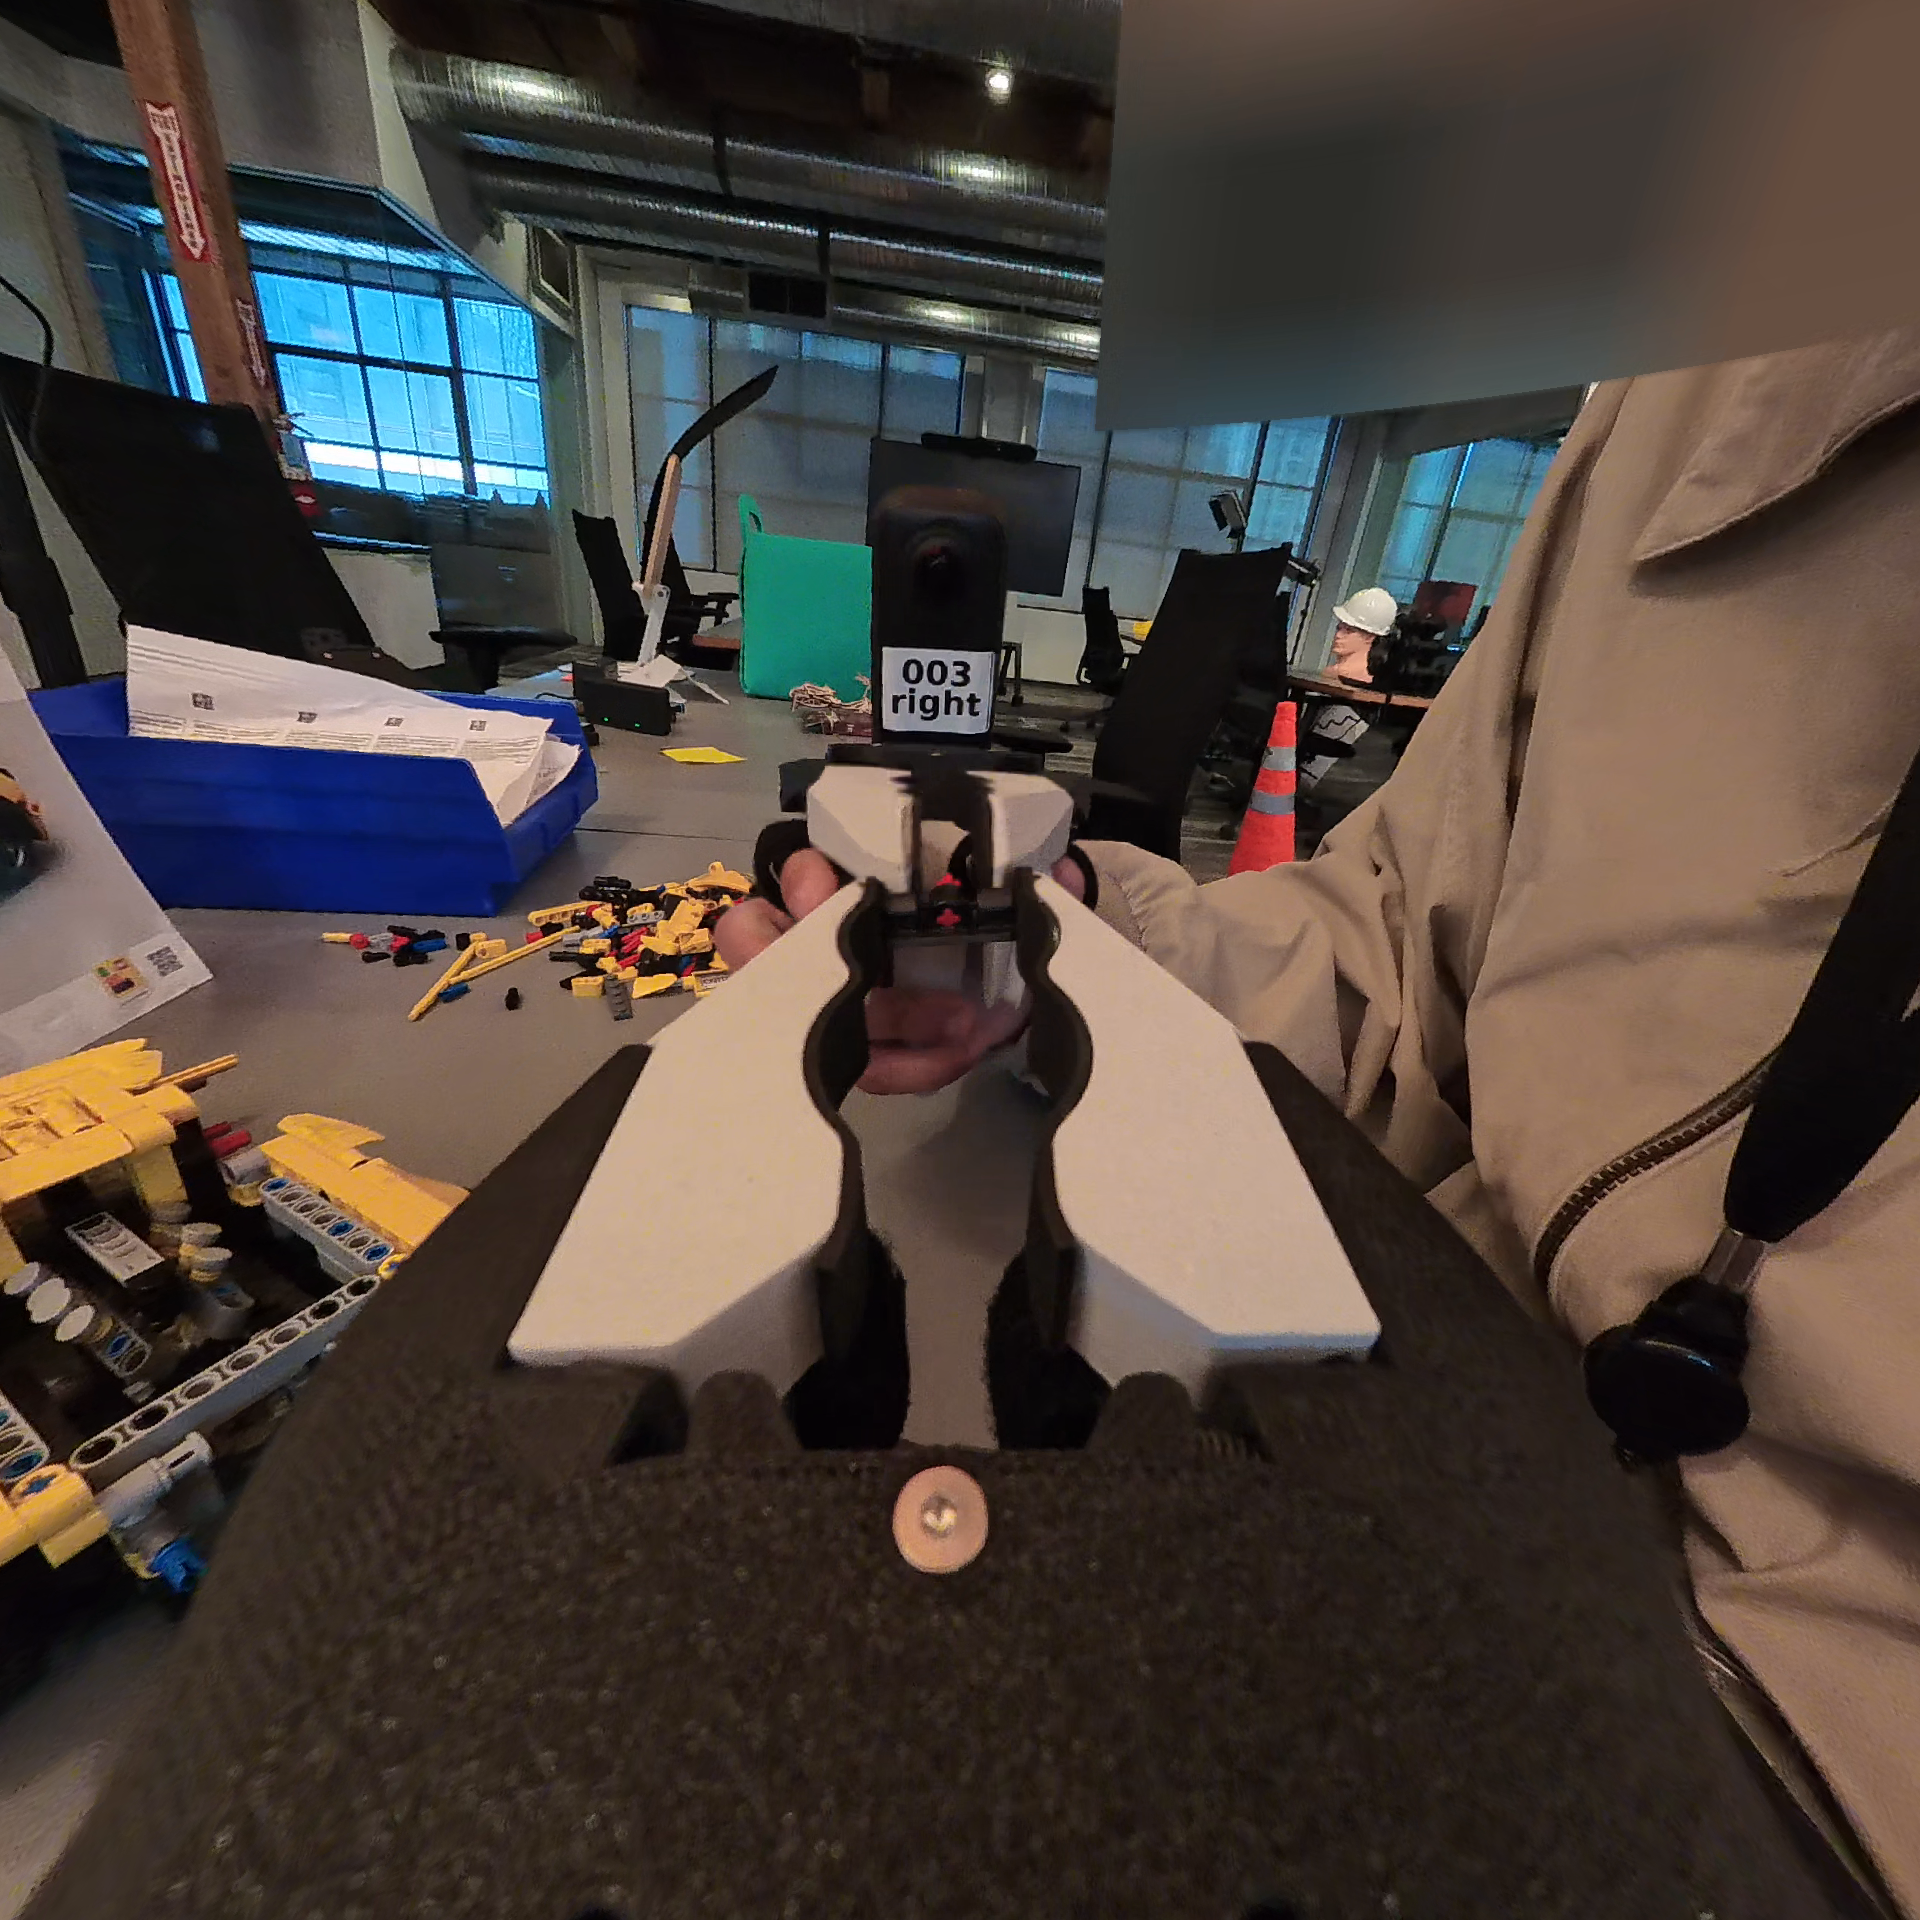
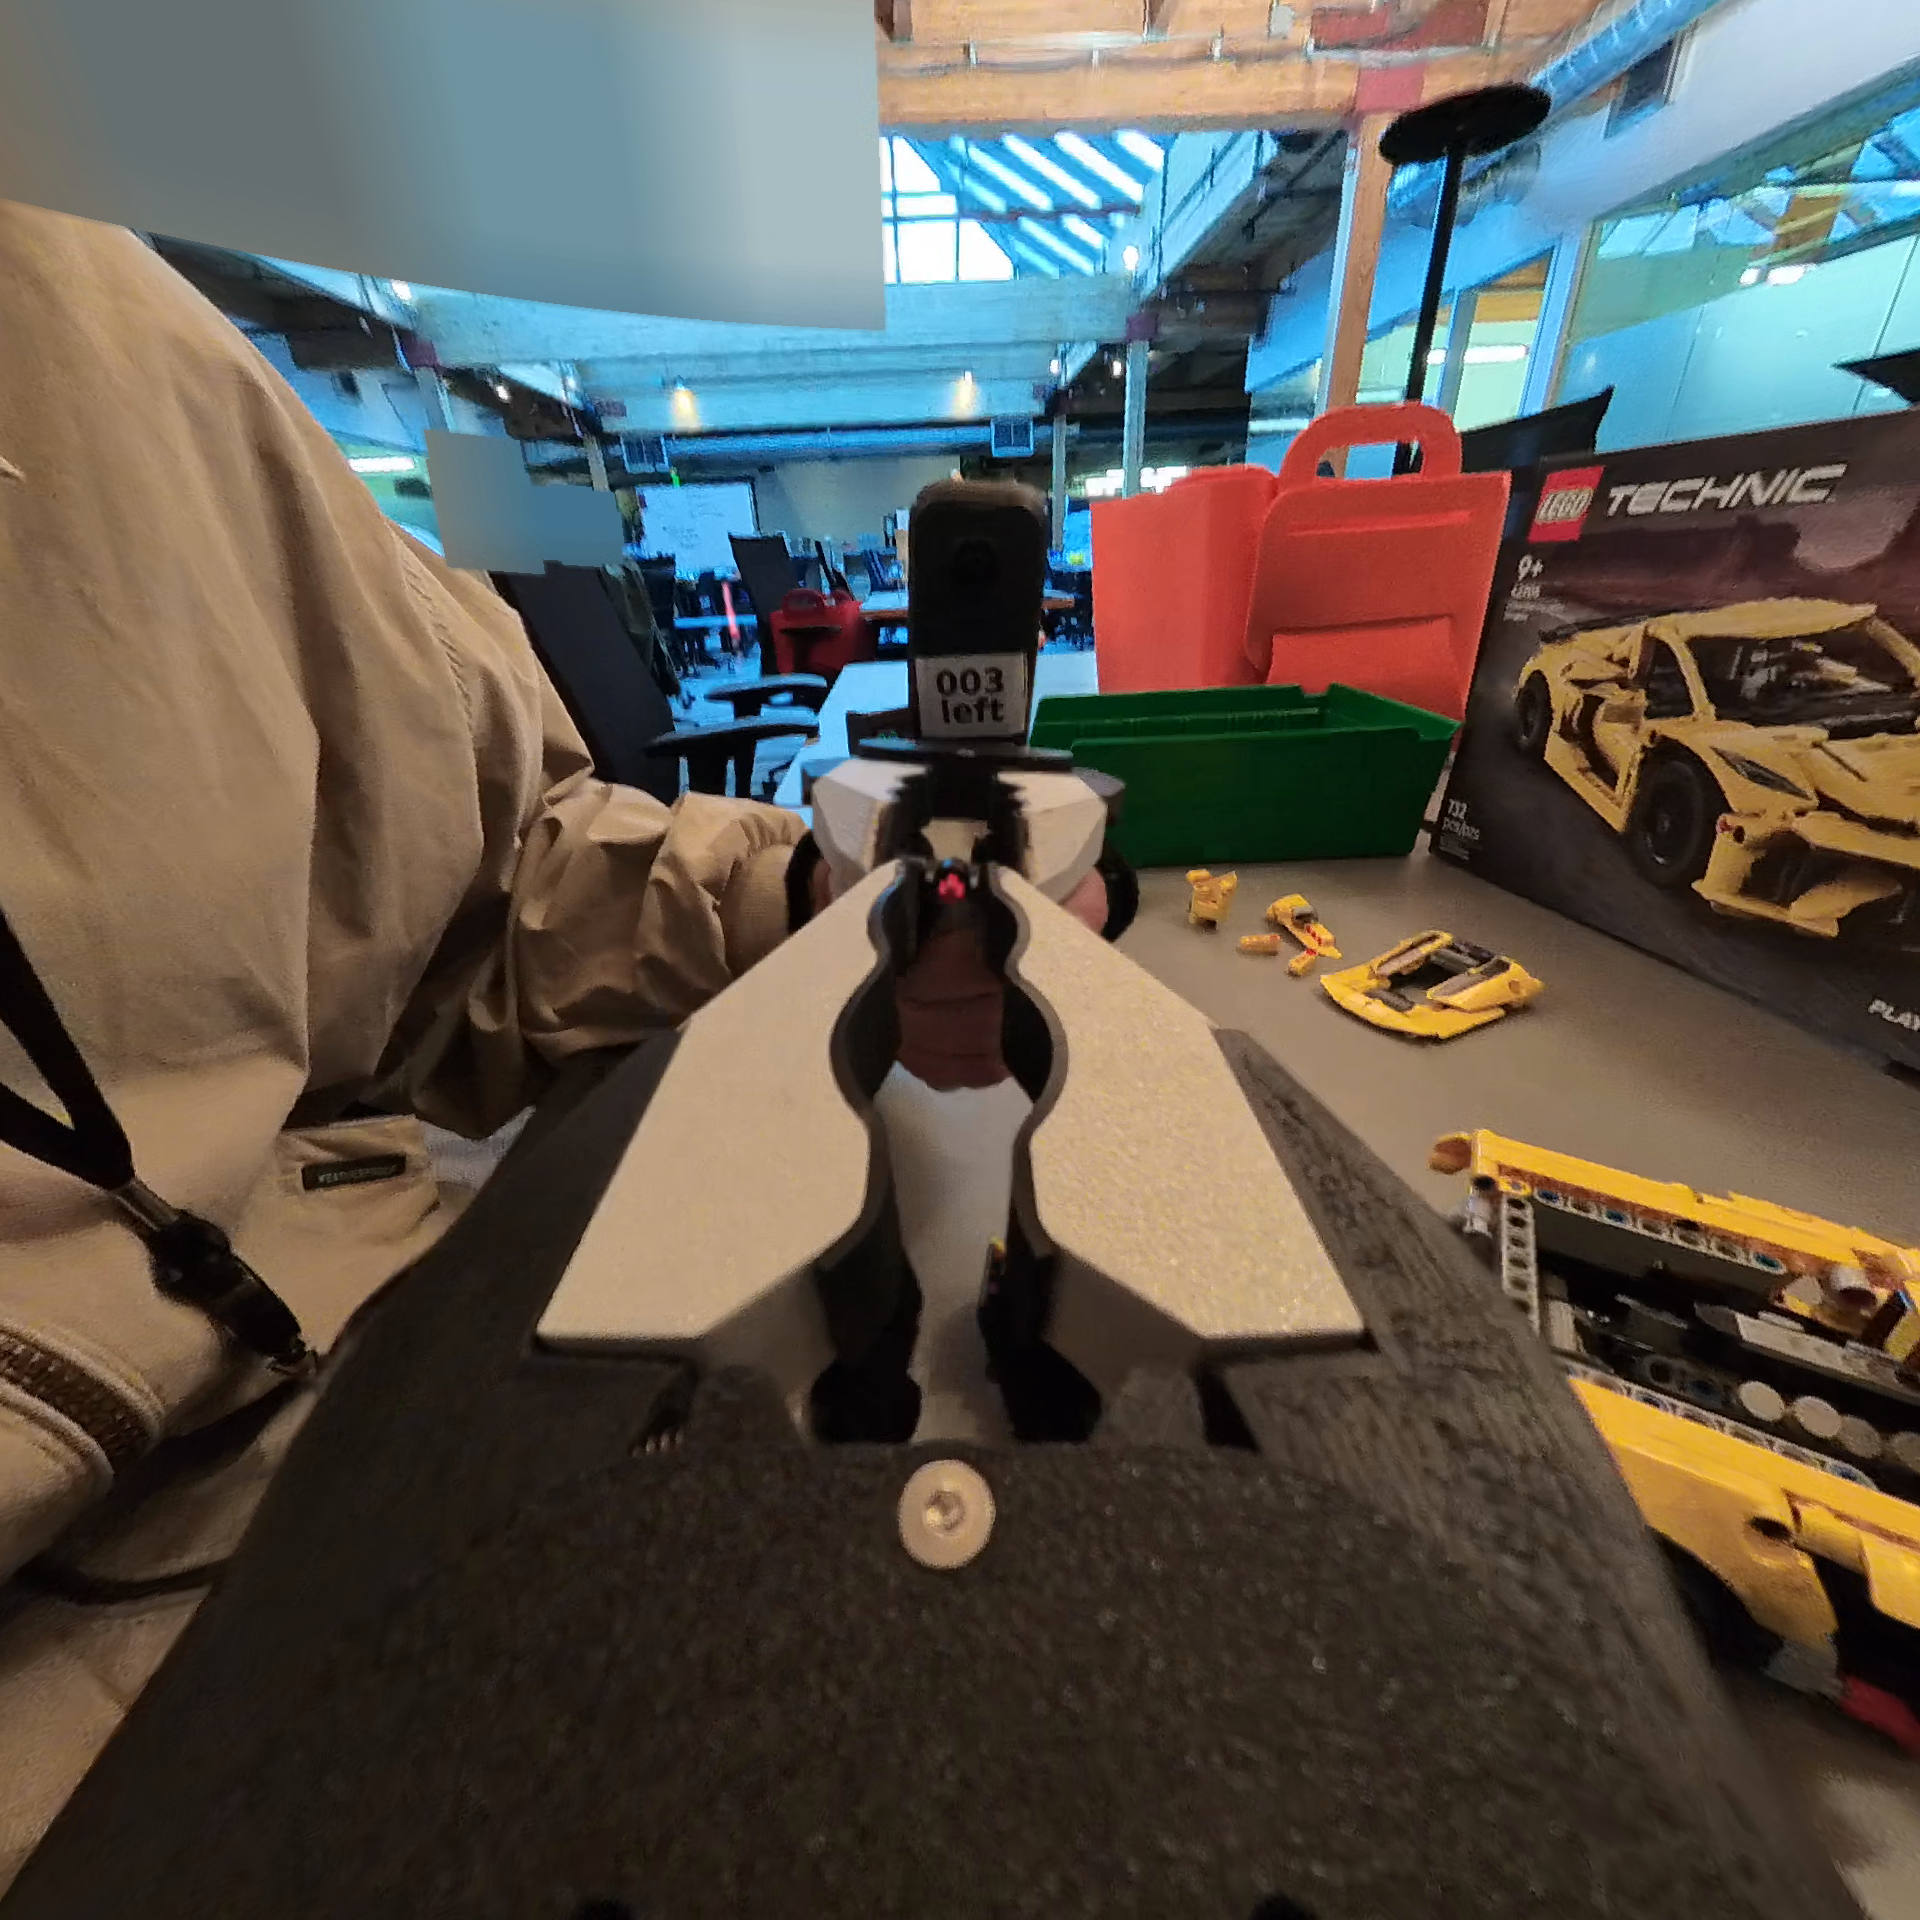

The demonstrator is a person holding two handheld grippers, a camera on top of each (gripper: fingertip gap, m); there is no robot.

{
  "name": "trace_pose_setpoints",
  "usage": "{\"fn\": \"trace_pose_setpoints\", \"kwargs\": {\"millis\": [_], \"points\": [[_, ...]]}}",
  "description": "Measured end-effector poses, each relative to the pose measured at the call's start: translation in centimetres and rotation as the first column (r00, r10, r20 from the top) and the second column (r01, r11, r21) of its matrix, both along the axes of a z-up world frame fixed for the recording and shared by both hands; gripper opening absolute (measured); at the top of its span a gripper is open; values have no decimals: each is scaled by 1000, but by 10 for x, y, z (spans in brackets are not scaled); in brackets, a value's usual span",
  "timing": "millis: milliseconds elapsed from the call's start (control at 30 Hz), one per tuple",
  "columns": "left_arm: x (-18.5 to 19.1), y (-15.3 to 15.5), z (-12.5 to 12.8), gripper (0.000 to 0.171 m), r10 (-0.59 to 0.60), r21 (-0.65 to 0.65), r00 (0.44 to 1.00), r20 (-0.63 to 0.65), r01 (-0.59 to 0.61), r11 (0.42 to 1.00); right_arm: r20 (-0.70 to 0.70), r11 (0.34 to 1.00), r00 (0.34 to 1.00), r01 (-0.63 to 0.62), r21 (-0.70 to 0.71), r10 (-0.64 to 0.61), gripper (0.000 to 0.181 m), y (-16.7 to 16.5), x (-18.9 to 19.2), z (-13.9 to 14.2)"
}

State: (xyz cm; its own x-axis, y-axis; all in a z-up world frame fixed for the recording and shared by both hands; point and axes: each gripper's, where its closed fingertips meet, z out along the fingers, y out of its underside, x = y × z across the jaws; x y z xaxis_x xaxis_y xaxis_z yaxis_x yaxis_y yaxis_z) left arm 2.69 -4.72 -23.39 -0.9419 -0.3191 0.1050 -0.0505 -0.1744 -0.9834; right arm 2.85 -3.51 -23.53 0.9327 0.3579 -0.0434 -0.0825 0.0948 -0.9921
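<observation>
Above the gray table (image 1: pixel 343 1049), the 2 grippers meet nose to nose. The left gripper (image 1: pixel 940 935) has its fingers squeezed on a tiny black brick piece (image 1: pixel 943 918) with a red pin in it. The right gripper (image 2: pixel 945 894) has its fingers almost closed on the same piece from the other side, as far as I can tell. A piece this tiny could pop out, so I think both squeezes need to be steady and lined up straight.

The blue bin (image 1: pixel 312 831) holds white paper sheets (image 1: pixel 332 707). I cannot see inside the green bin (image 2: pixel 1247 800). An orange bag (image 2: pixel 1299 592) stands behind it. Loose bricks (image 1: pixel 644 935) lie in a pile on the table, in no bin. A half-built yellow toy car (image 2: pixel 1714 1371) sits near the grippers.
</observation>
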Motion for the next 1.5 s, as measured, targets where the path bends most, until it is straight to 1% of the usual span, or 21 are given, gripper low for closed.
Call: {"fn": "trace_pose_setpoints", "kwargs": {"millis": [100,200,300,533,600,667,767,867,1033,1100,1133,1200,1233,1300,1333,1367,1433,1500], "points": [[1,2,0,24,7,-2,1000,0,-7,1000,3,1000,1000,12,-1,-12,10,-1,2,-1],[2,2,-1,24,9,7,1000,2,-9,1000,10,1000,1000,8,-6,-8,5,-1,1,-2],[2,3,1,24,17,-3,1000,7,-17,1000,40,999,999,16,-42,-14,5,3,0,-10],[2,2,-5,24,13,40,1000,10,-13,999,51,999,999,13,-51,-10,4,2,0,-12],[3,2,-10,24,25,86,999,21,-26,996,75,996,997,22,-82,-16,5,2,0,-18],[5,2,-23,24,50,200,997,55,-60,978,147,985,989,48,-167,-24,6,2,4,-32],[8,1,-47,24,75,391,989,129,-120,913,280,943,960,109,-313,-18,5,2,9,-57],[10,0,-65,25,75,489,987,142,-136,862,360,909,933,154,-388,-5,4,4,11,-71],[12,0,-84,24,70,576,985,155,-147,804,479,855,877,232,-463,22,2,6,13,-92],[10,0,-89,24,48,609,983,180,-149,779,490,847,870,224,-483,50,3,5,11,-98],[7,0,-89,24,28,612,981,193,-142,778,482,854,874,201,-480,65,2,4,8,-97],[3,-2,-81,25,11,582,981,194,-124,804,455,881,887,155,-447,75,2,2,4,-88],[2,-2,-79,24,4,578,982,189,-115,808,443,881,892,139,-452,87,2,2,3,-87],[2,-1,-84,25,0,612,979,204,-127,781,473,867,875,150,-475,108,2,3,4,-92],[1,0,-85,25,-4,622,979,203,-126,773,462,865,879,138,-482,117,2,3,3,-93],[1,0,-85,24,0,624,978,209,-133,770,457,872,882,133,-471,112,2,4,3,-92],[2,0,-88,24,0,639,979,204,-133,758,478,863,869,138,-486,130,2,4,4,-96],[1,1,-87,24,-5,641,978,208,-132,756,470,864,873,129,-486,134,2,4,2,-95]]}}
